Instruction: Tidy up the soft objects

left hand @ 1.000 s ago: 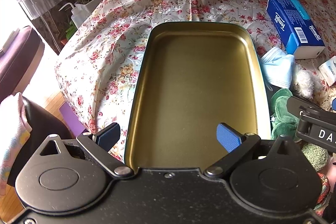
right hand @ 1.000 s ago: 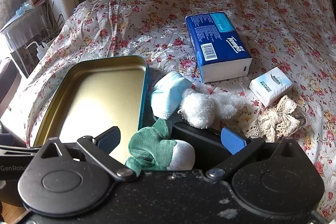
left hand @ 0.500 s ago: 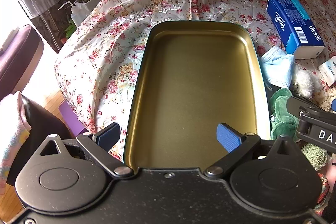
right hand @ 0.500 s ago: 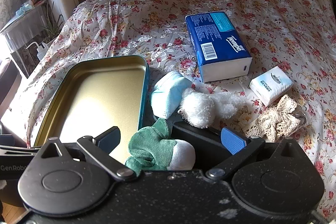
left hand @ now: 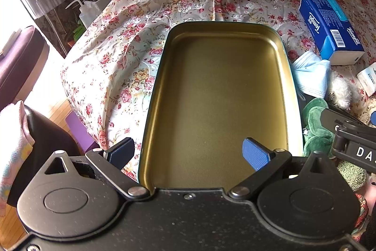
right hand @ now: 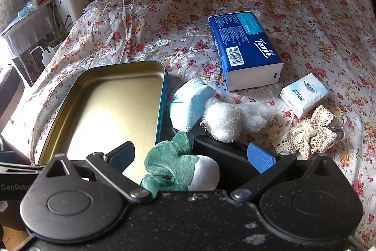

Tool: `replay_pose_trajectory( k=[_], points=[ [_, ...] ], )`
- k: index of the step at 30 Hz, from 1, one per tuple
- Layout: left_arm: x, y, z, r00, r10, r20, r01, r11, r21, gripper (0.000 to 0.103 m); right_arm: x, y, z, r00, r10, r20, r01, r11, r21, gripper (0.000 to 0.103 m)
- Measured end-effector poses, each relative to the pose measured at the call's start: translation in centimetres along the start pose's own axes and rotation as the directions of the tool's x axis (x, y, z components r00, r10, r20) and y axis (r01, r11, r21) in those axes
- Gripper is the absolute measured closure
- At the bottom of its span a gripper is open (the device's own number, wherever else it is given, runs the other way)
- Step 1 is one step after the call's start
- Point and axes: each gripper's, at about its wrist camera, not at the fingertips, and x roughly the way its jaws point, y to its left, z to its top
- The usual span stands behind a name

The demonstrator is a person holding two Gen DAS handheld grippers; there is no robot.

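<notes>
"Tempo" plus a barcode on blue tissue pack (right hand: 244, 54); "NATURAL WOOD" on small white pack (right hand: 304, 94) right of it; "GenRobo" on left gripper (right hand: 14, 186); "DA" on right gripper (left hand: 362, 152).

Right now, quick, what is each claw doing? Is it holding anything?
Left claw: open, holding nothing, over the tin tray.
Right claw: open, holding nothing, with the green plush toy between its fingers.
</notes>
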Motion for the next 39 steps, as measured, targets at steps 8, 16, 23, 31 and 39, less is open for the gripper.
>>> replay_pose_trajectory(
  k=[8,16,23,31,39],
  points=[
    [0.0,0.1,0.0,1.000,-0.002,-0.005,0.002,1.000,-0.002,0.007,0.0,0.0,0.0,1.000,0.001,-0.001,-0.001,1.000,0.000,0.000],
    [0.1,0.1,0.1,1.000,-0.001,-0.013,0.001,1.000,-0.008,0.007,0.1,0.1,-0.1,1.000,0.003,-0.001,-0.003,1.000,-0.001,0.000],
    [0.1,0.2,0.2,1.000,-0.002,-0.017,0.002,1.000,-0.012,0.007,0.1,0.1,-0.1,1.000,0.004,0.000,-0.004,1.000,-0.001,0.000],
    [-0.5,0.6,0.6,1.000,-0.002,0.014,0.003,1.000,-0.031,0.007,-0.6,0.2,0.1,1.000,0.007,0.026,-0.007,1.000,0.000,0.000],
    [-2.2,-0.6,1.4,0.993,0.008,0.122,-0.007,1.000,-0.010,0.007,-3.1,-1.4,1.3,0.988,-0.033,0.148,0.029,0.999,0.029,0.000]
  ],
)
